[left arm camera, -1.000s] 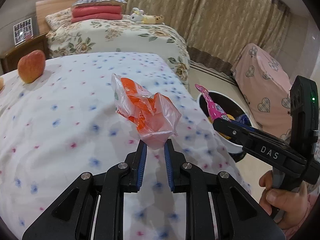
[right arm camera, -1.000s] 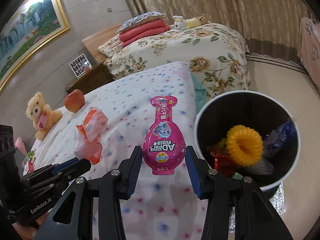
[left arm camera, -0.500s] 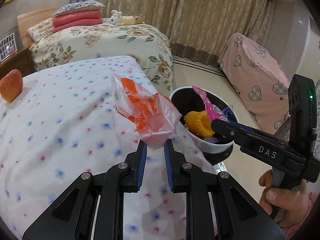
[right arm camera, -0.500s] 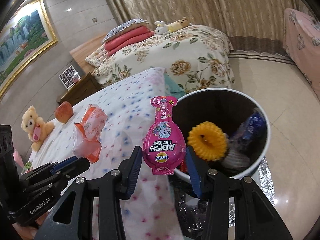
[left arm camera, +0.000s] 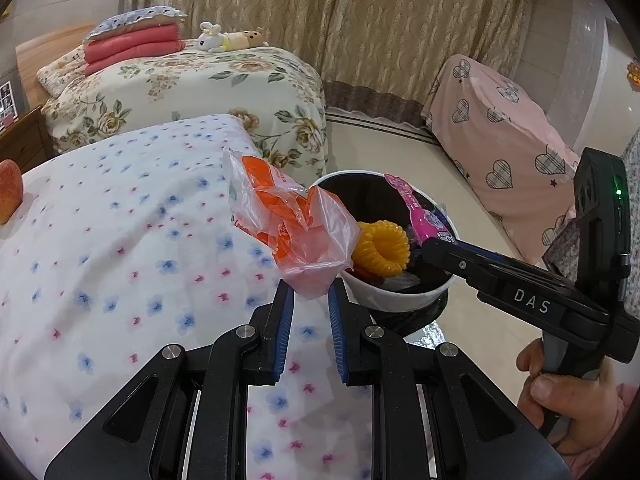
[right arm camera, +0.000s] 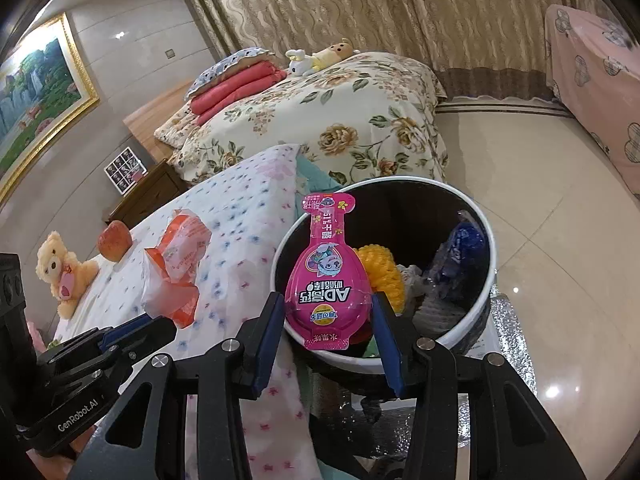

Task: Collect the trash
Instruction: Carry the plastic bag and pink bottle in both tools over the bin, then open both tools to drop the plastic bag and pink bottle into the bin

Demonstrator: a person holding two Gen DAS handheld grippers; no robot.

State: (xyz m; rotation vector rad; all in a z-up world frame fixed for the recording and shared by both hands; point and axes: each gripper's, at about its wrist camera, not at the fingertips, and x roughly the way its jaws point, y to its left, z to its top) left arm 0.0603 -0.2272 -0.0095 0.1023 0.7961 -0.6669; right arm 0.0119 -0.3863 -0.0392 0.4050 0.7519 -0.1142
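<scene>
Both hands have swung from over the bed's foot edge toward the trash bin [right arm camera: 486, 240], the left gripper [left arm camera: 310, 304] pinching an orange plastic bag [left arm camera: 288, 228], the right gripper [right arm camera: 326, 324] clamping a pink pouch [right arm camera: 326, 280], so each should clear the rim before letting go.

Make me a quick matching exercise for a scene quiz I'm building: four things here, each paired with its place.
Things:
1. orange plastic wrapper
2. pink pouch
3. yellow coiled ring
4. apple

Places:
A. inside the trash bin
B. on the dotted bedspread
C. in the right gripper
D. in the left gripper

Pairs: 1-D, 2-C, 3-A, 4-B
</scene>
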